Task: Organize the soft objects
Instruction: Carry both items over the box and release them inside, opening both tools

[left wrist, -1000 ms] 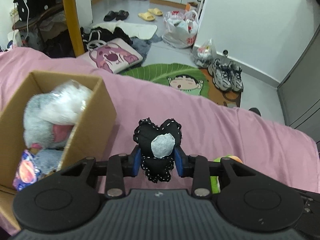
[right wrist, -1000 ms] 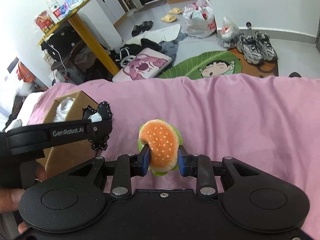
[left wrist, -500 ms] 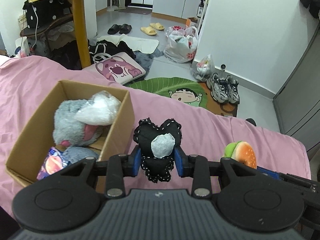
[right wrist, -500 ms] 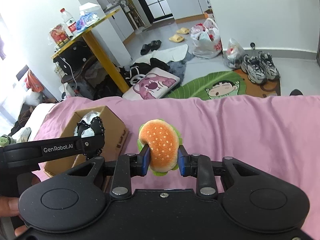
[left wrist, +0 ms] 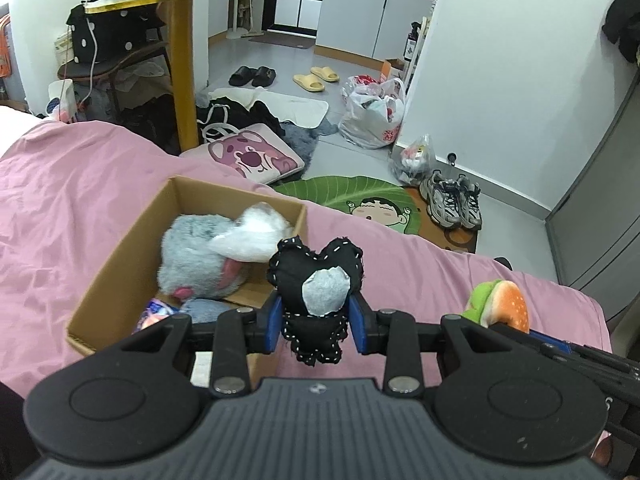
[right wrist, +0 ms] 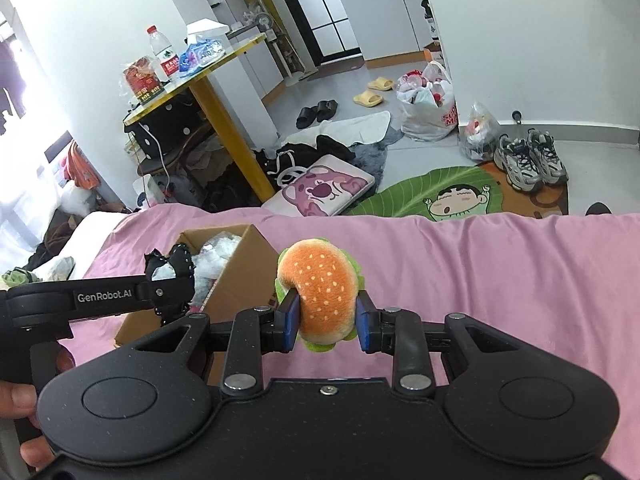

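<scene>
Left wrist: left claw (left wrist: 314, 320) pinches a stitched black felt heart (left wrist: 316, 280) beside the cardboard box (left wrist: 120, 276); right claw (right wrist: 326, 316) squeezes a plush hamburger (right wrist: 320, 288).

Both wrist views look steeply down over the pink bedsheet (left wrist: 80, 208), close above, sharing the cardboard box (left wrist: 120, 280) (right wrist: 240, 276).

The left gripper (left wrist: 316, 322), black with blue pads, fills the lower part of its frame; its fingers (left wrist: 271, 322) press a black heart-shaped stitched plush (left wrist: 316, 280). The right gripper (right wrist: 327, 318) is clamped on an orange burger plush (right wrist: 324, 292). At the lower left of the right view, a person's hand (right wrist: 18, 424) holds the left gripper's handle.
</scene>
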